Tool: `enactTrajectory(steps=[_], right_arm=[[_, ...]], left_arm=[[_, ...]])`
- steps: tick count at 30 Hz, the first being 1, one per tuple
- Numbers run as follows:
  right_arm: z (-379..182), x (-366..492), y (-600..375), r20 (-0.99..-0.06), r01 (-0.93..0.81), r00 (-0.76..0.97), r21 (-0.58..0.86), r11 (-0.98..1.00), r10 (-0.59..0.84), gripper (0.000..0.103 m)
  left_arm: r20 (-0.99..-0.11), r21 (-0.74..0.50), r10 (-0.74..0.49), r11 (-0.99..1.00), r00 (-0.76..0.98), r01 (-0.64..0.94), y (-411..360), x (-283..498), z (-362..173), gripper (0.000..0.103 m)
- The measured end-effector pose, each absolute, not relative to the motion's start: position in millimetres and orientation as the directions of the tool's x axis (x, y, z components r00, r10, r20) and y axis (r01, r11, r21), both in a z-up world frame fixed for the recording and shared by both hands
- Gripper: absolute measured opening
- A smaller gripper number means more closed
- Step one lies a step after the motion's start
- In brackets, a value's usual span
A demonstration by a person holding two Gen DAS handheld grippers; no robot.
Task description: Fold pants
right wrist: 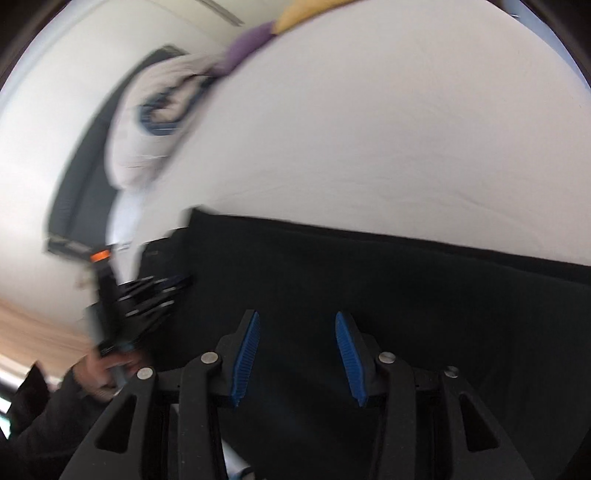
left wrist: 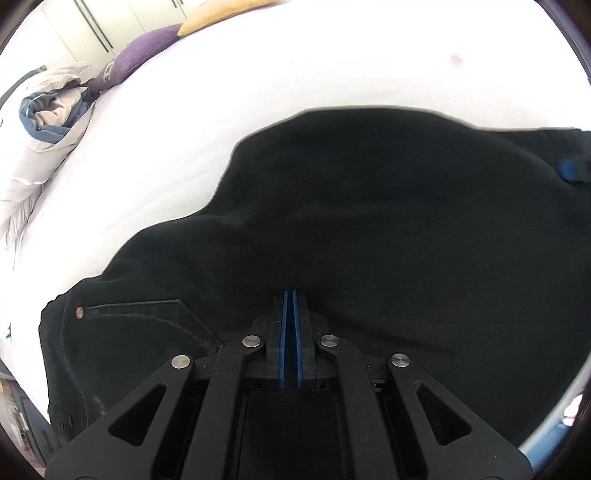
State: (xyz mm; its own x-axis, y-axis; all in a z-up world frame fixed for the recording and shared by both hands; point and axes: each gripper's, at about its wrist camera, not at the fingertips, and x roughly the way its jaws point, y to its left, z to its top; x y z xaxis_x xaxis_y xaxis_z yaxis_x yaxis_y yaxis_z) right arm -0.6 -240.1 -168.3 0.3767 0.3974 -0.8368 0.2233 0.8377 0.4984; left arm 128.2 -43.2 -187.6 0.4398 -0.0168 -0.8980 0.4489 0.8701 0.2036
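Pants [left wrist: 369, 221], black, unlabelled, copper rivet [left wrist: 78, 313] beside pocket seam.

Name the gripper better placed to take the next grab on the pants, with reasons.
Right, probably. The right gripper is open above the black pants, ready to close on fabric. The left gripper is shut with its tips against the cloth.

A big bed with a white sheet [left wrist: 332, 66] fills the room. At its far side lie a purple pillow [left wrist: 144, 55], a yellow pillow [left wrist: 218, 14] and a bunched-up pale blanket [left wrist: 48, 122]. White closet doors [left wrist: 92, 26] stand behind, and a brown wood floor [right wrist: 33, 328] shows low down.
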Motion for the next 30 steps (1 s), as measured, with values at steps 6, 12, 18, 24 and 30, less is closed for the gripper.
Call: enactTrajectory(steps=[6,12,18,24,30], right_arm=[[-169.0,-23.2,-311.9,-0.819,0.38,0.491,0.507,0.773,0.296,0.0],[-117.2,-56.8,-300.9,-0.825,0.442,0.547,0.426,0.789,0.139,0.011],[-115.6,-43.4,-254.8,-0.742,0.211,0.546,0.571,0.794,0.389,0.019],[-147.5,-53.4,-305.7,-0.838,0.464,0.514,0.45,0.763,0.182,0.0],[-111.6,-55.6,-280.9,-0.763,0.333,0.599,0.513,0.791,0.243,0.021]], left_arm=[[-0.9,0.109,-0.062,0.927,0.432,0.359,-21.8,141.2,-178.8,0.003],[-0.888,0.058,-0.156,0.896,0.433,0.441,-57.3,147.1,-162.0,0.003],[-0.899,0.102,-0.16,0.829,0.408,0.55,-116.6,162.5,-172.2,0.003],[-0.902,0.052,-0.154,0.889,0.404,0.455,-100.6,182.5,-173.8,0.003],[-0.88,0.03,-0.169,0.913,0.444,0.407,-98.5,166.0,-159.5,0.003]])
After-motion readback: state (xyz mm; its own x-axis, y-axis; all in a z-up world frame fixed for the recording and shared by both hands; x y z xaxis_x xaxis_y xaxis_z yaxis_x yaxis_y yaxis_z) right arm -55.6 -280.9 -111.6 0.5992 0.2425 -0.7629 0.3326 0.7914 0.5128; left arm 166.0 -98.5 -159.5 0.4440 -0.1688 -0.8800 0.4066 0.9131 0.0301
